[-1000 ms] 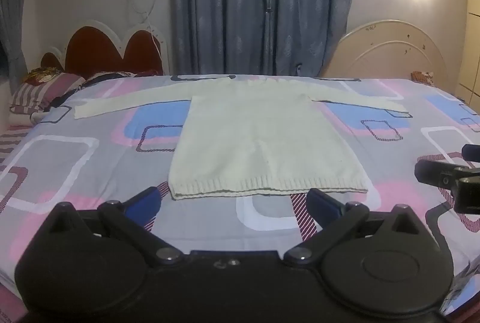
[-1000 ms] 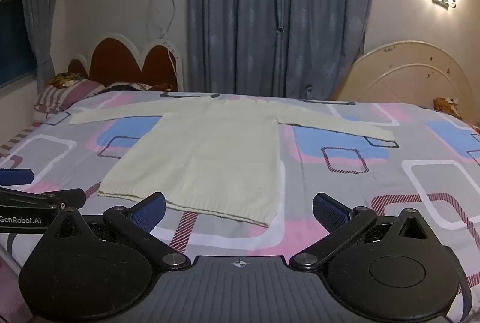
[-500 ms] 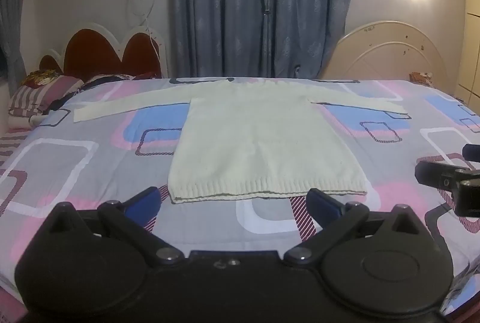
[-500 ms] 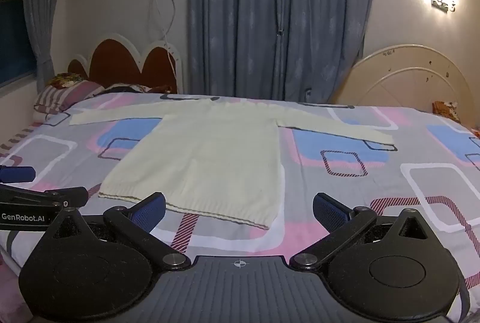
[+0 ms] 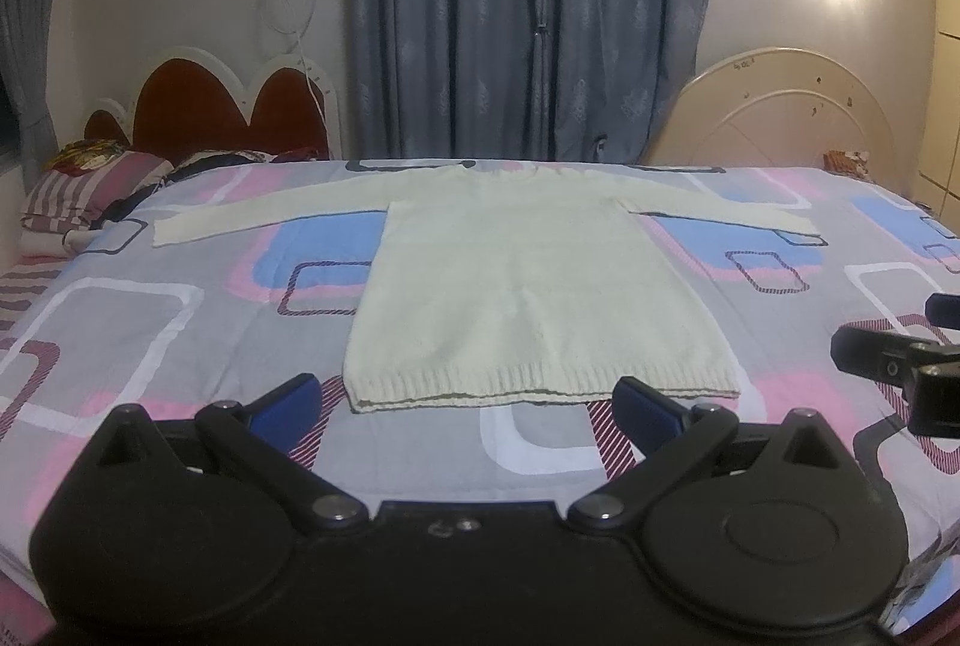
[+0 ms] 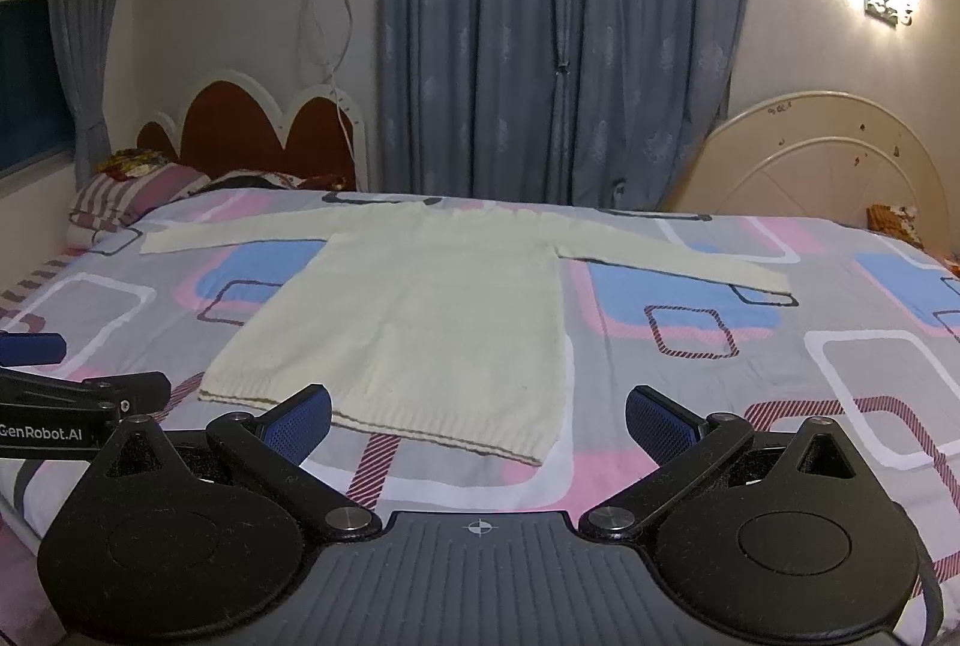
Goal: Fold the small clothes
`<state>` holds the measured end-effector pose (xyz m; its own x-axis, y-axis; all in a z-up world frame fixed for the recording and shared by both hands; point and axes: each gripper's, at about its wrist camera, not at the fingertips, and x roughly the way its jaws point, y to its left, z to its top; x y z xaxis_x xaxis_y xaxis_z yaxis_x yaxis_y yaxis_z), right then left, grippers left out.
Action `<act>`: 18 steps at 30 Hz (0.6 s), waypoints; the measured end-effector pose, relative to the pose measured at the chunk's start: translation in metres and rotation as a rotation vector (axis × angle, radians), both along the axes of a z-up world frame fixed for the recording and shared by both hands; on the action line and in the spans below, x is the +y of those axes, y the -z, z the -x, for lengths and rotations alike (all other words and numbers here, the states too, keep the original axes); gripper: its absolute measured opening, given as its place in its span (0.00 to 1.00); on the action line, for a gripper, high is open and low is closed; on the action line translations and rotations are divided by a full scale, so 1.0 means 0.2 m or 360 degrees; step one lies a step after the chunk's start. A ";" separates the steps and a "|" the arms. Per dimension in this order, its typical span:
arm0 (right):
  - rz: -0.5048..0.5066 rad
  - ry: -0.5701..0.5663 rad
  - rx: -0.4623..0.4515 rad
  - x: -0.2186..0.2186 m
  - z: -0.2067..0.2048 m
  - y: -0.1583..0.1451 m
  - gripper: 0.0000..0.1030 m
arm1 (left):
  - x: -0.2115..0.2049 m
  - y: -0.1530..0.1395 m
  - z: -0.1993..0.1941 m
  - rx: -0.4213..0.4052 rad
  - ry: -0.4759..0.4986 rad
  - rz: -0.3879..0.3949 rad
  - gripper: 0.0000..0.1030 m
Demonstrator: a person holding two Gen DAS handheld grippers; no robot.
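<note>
Sweater (image 5: pixel 528 286) lies flat mid-frame on bed (image 5: pixel 150 322), sleeves spread left-right, hem nearest, long axis running away from both grippers. Left gripper (image 5: pixel 468 400) spread wide, empty, centred just short of hem. Right gripper (image 6: pixel 480 415) also released, empty, facing hem's right corner. Neither touches cloth; left looks nearer.

We look low across the bed (image 5: pixel 150 322) from its near edge, both wrist cameras side by side, facing the curtain (image 6: pixel 558 28) and sharing the spread sweater (image 5: pixel 528 298).
</note>
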<state>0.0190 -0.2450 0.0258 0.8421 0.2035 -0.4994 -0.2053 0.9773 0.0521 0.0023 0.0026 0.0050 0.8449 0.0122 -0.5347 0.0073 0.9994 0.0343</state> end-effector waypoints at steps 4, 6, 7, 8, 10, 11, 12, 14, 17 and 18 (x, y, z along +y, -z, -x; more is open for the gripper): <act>0.0005 0.0005 -0.0001 0.01 0.00 0.00 1.00 | 0.00 0.00 0.00 0.0000 0.0002 -0.0001 1.00; 0.0006 0.0005 -0.0002 0.01 0.00 0.00 1.00 | 0.01 0.00 -0.01 0.0001 0.0000 -0.0001 1.00; 0.0006 0.0005 -0.0003 0.01 0.00 0.00 1.00 | 0.02 0.00 -0.01 -0.0001 -0.0001 -0.0001 1.00; 0.0004 0.0003 -0.0005 0.01 -0.01 0.00 1.00 | 0.02 -0.01 -0.01 -0.0001 -0.0001 -0.0002 1.00; 0.0004 0.0000 -0.0005 0.01 -0.01 -0.01 1.00 | 0.03 -0.01 -0.01 -0.0003 -0.0005 -0.0003 1.00; 0.0005 0.0000 -0.0006 0.01 -0.01 -0.01 1.00 | 0.00 0.01 0.01 -0.0006 -0.0006 -0.0005 1.00; 0.0005 -0.0001 -0.0006 0.01 -0.02 -0.01 1.00 | 0.00 0.01 0.02 -0.0007 -0.0007 -0.0006 1.00; 0.0006 -0.0001 -0.0008 0.02 -0.01 -0.01 1.00 | 0.00 0.01 0.02 -0.0004 -0.0011 -0.0006 1.00; 0.0006 -0.0003 -0.0007 0.02 -0.02 -0.01 1.00 | 0.00 0.00 0.01 -0.0004 -0.0011 -0.0007 1.00; 0.0006 -0.0002 -0.0008 0.02 -0.01 -0.01 1.00 | 0.00 0.00 0.01 -0.0004 -0.0011 -0.0009 1.00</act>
